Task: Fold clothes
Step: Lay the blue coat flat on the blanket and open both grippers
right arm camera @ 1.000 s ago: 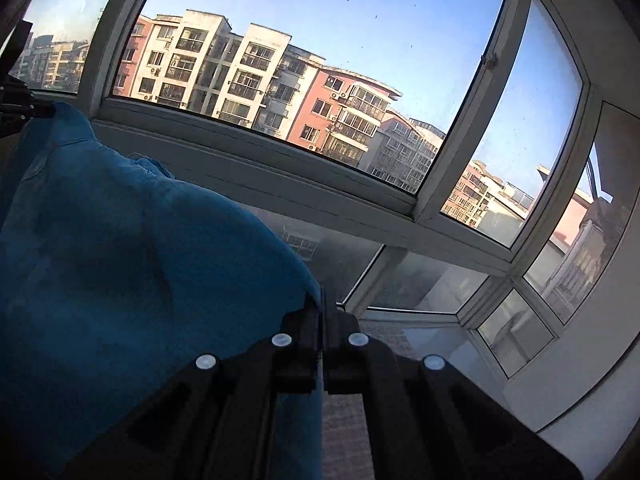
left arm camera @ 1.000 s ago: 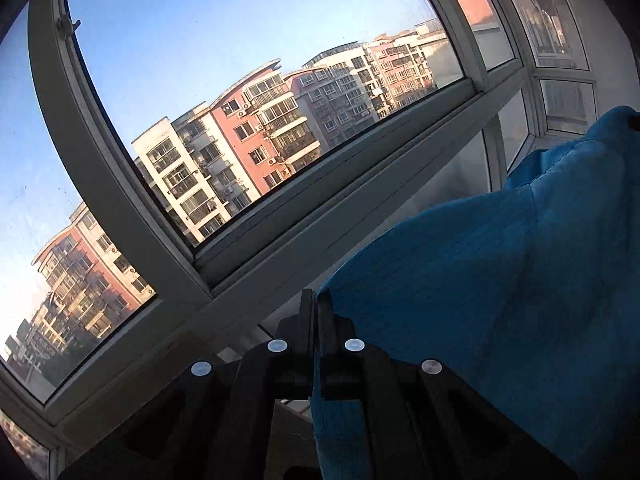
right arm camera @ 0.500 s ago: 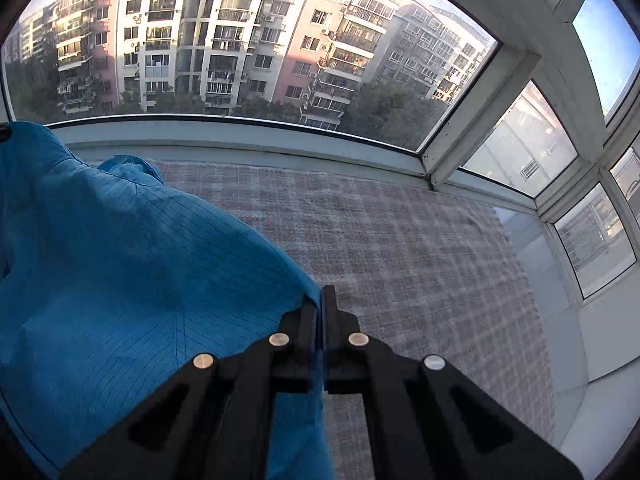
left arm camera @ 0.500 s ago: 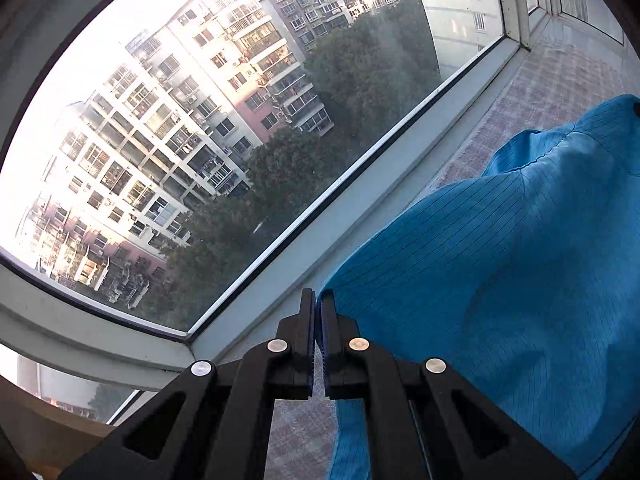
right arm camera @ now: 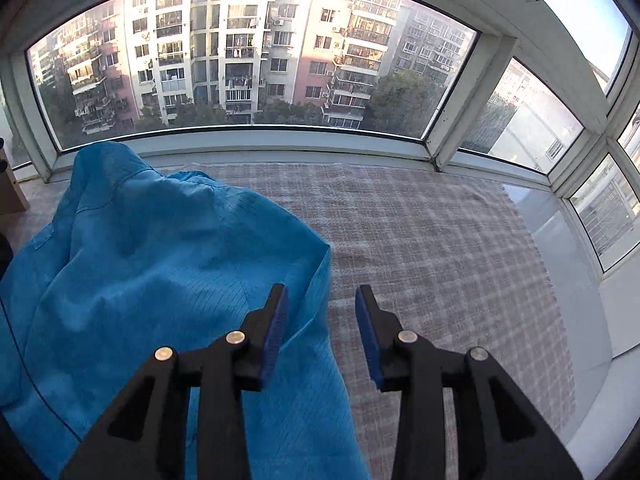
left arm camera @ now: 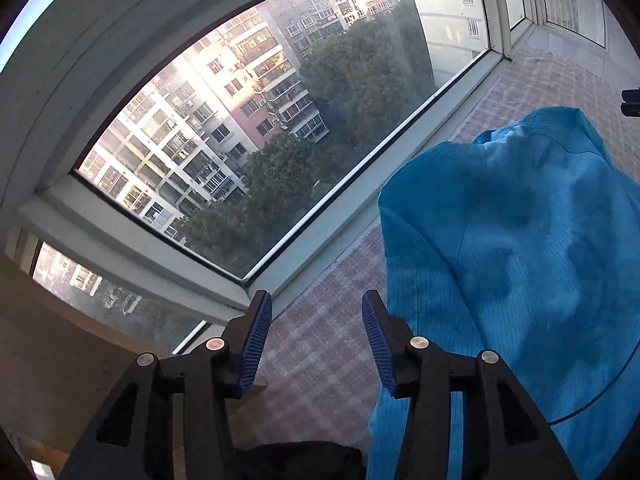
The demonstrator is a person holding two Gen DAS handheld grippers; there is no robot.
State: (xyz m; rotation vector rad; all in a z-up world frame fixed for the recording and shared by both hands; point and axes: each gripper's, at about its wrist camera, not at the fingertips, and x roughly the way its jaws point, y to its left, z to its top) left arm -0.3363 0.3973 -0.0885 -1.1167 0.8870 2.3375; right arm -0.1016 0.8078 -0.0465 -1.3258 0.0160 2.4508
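Surroundings: wide bay windows (right arm camera: 248, 52) are curving around me, with tall apartment blocks (left arm camera: 192, 120) and dark trees standing outside.
Surface: a pale pink-and-grey checked woven cloth (right arm camera: 432, 240) is covering the ledge under the glass.
Garment: a bright blue, finely gridded fabric garment (right arm camera: 140, 264) is lying heaped on the checked cloth, humped up in loose folds, with one hemmed edge hanging down near me.
My left gripper (left arm camera: 316, 340): its jaws are opening; only the checked cloth is showing between the blue ribbed pads (left arm camera: 256, 340), and the blue garment (left arm camera: 520, 260) is sitting just beside the pad nearer it.
My right gripper (right arm camera: 322, 332): its jaws are opening too, pads not pressing anything; the garment's hemmed edge is showing in the gap, below the pads.
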